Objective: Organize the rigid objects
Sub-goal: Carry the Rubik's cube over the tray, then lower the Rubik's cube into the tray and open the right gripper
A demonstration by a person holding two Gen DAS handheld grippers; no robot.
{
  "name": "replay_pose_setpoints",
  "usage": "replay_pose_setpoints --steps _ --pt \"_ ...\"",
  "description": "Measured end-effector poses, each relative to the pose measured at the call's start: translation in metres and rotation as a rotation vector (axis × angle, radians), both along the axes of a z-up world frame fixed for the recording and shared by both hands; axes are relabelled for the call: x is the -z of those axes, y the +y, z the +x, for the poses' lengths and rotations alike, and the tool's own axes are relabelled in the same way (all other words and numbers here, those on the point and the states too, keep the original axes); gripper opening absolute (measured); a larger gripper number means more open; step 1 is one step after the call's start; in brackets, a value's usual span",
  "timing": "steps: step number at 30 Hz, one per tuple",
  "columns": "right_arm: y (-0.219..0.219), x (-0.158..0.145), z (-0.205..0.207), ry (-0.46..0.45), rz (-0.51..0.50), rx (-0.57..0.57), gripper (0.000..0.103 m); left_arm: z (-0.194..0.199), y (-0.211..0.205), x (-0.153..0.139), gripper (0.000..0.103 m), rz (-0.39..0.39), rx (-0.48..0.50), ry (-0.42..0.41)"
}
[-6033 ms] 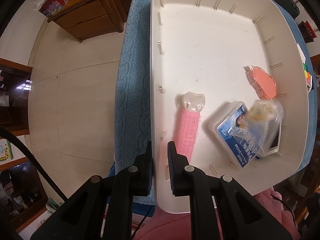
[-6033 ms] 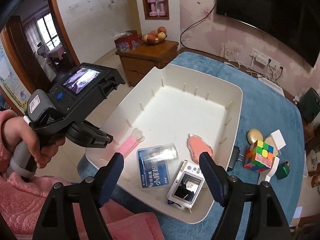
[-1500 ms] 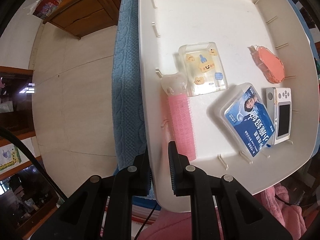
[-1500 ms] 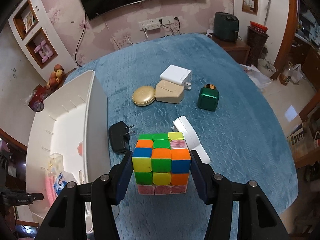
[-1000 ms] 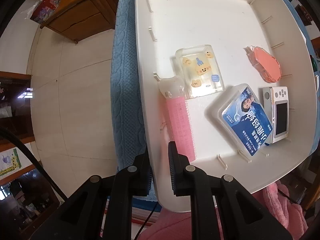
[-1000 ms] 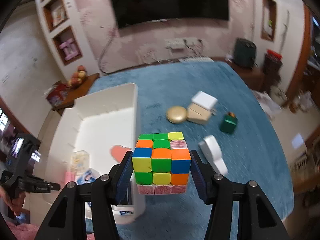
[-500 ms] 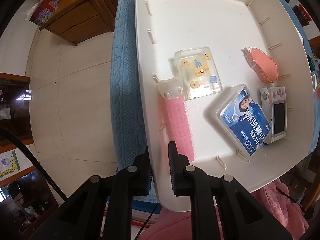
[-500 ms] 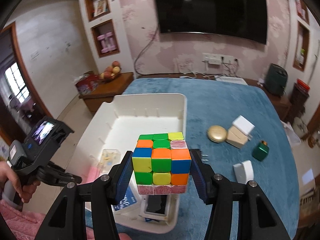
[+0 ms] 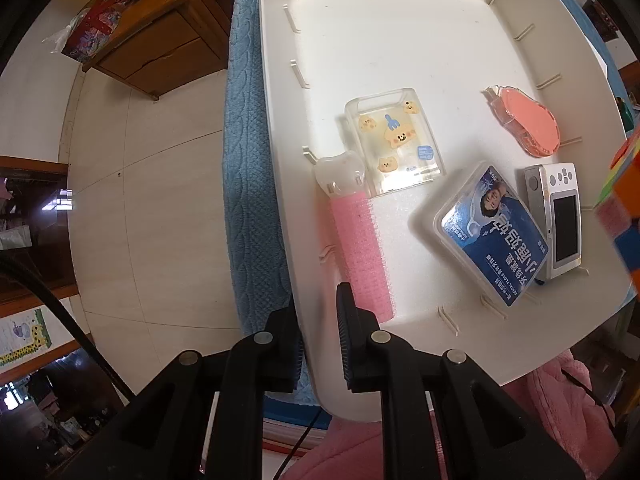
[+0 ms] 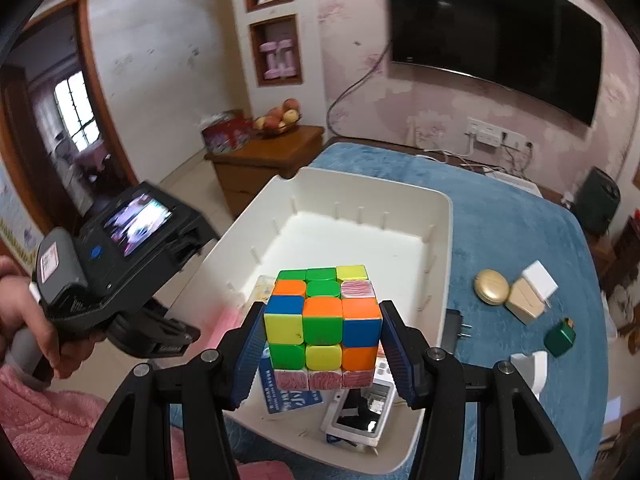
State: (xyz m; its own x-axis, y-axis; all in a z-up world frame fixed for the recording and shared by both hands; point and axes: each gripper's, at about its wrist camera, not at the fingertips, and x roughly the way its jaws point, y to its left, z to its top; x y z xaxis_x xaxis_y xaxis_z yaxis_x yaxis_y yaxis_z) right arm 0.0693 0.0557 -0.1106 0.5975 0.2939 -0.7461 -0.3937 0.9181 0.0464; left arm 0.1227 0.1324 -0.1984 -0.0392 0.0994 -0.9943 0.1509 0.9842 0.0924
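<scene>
The right gripper (image 10: 322,330) jaws pinch the puzzle cube (image 10: 322,322) above the white bin (image 10: 438,264), left gripper (image 9: 318,328) jaws clamping its wall

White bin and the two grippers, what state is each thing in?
White plastic bin: partly filled, rim clamped.
Left gripper: jaws shut on bin rim.
Right gripper: jaws shut on multicoloured puzzle cube, held above the bin.
Silver digital camera: lying flat, screen up.

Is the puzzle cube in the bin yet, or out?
Out. The puzzle cube sits clamped in the right gripper, held in the air above the white bin.
</scene>
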Motion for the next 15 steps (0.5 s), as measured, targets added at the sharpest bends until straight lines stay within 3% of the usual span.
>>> replay_pose_setpoints --steps 7,15 --pt "0.014 0.001 -0.004 -0.008 -0.033 -0.068 0.057 0.001 -0.003 0.0 0.016 0.006 0.0 0.002" --pt "0.01 0.003 0.0 -0.001 -0.03 -0.062 0.057 0.005 -0.005 0.002 0.016 0.009 -0.014 0.011"
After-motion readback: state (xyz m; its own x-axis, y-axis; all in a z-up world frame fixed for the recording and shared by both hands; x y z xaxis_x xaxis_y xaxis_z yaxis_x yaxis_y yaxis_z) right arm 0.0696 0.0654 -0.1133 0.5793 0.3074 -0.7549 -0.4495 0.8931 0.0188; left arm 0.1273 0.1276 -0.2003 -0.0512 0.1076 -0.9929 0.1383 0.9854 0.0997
